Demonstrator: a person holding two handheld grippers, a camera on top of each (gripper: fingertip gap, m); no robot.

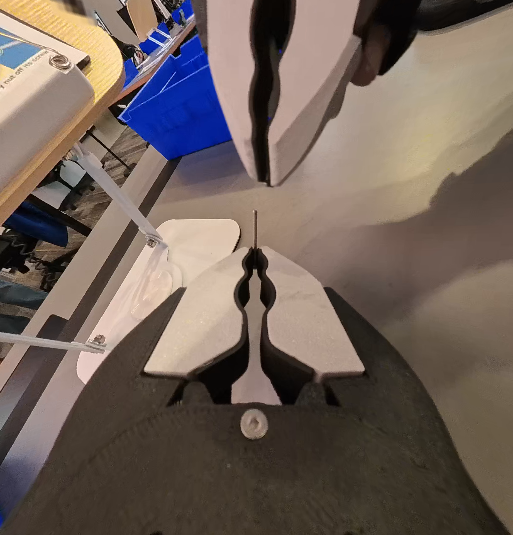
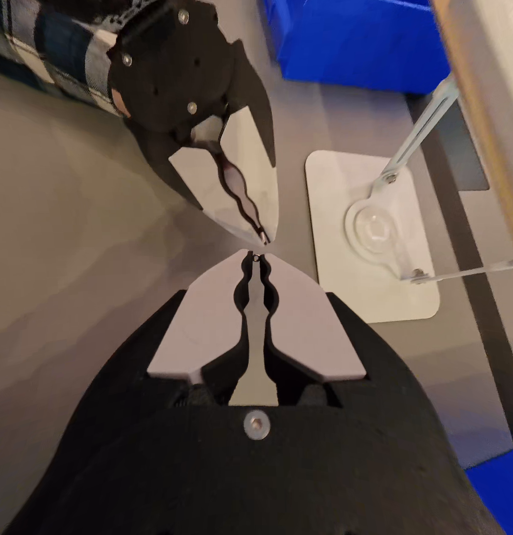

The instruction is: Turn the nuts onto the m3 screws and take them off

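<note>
Two grippers meet tip to tip above a grey table (image 2: 61, 202): the left gripper (image 1: 254, 249) pinches a thin metal pin (image 1: 254, 228), the right gripper (image 2: 256, 256) nips a tiny nut (image 2: 257, 257)

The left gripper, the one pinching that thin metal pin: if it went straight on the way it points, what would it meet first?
Probably the right gripper, tips shut on a small nut, just beyond the thin metal pin held by the left gripper; depth is unclear.

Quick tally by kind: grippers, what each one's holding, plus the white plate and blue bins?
Grippers: 2, left and right
Thin metal pin in left fingers: 1
Small metal nut in right fingers: 1
White plate: 1
Blue bins: 2
Total: 7
</note>
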